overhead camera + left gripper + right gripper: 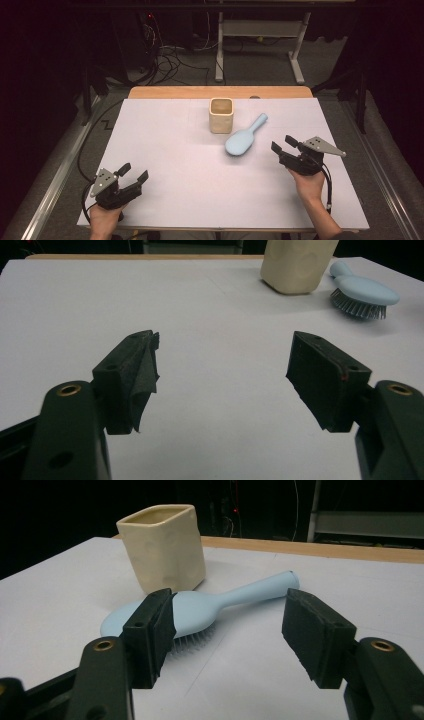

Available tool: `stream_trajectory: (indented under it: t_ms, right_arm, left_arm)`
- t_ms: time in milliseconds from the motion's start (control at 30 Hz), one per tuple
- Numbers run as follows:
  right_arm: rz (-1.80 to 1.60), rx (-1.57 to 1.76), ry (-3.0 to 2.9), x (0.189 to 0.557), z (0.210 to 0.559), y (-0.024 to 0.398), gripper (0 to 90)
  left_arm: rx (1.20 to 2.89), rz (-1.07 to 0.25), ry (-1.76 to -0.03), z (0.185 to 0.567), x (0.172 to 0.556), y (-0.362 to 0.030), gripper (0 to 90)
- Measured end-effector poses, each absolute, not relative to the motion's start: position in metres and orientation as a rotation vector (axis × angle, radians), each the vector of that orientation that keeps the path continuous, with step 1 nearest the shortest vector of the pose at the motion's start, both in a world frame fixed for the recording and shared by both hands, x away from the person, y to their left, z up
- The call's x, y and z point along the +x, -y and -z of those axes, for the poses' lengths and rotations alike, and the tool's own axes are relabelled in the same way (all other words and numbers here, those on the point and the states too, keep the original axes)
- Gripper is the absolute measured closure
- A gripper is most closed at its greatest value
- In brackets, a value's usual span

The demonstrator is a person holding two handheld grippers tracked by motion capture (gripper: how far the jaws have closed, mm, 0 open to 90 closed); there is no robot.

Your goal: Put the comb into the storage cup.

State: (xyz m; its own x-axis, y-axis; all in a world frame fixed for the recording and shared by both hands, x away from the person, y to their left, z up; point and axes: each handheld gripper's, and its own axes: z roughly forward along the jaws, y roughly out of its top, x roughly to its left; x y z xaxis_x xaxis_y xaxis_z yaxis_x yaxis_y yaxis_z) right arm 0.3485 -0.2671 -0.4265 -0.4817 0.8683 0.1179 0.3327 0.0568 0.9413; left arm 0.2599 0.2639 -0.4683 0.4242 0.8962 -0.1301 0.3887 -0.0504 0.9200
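Note:
A light blue hairbrush (242,140) lies bristles down on the white table top (175,165), its handle pointing toward the back right. A cream square cup (221,116) stands upright just behind and left of it. My right gripper (281,143) hovers open a little to the right of the brush head. In the right gripper view its jaws (227,625) frame the brush (200,607) from a short way off, with the cup (162,547) behind. My left gripper (135,171) rests open near the front left corner, nothing between its jaws (225,355); the cup (297,265) and brush (362,292) lie far ahead.
A wooden strip (220,92) runs along the table's back edge. Beyond it are floor cables (165,60) and a white desk frame (260,35). Metal rails (55,175) flank the table sides.

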Motion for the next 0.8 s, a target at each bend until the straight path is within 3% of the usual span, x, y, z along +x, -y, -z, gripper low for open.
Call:
stream_trajectory:
  t_ms: [800]
  right_arm:
    - [-1.383,1.213,-1.864,0.381,0.419,0.255,38.1]
  left_arm:
    - [1.644,-0.608,-1.145,0.469,0.263,-0.263,28.9]
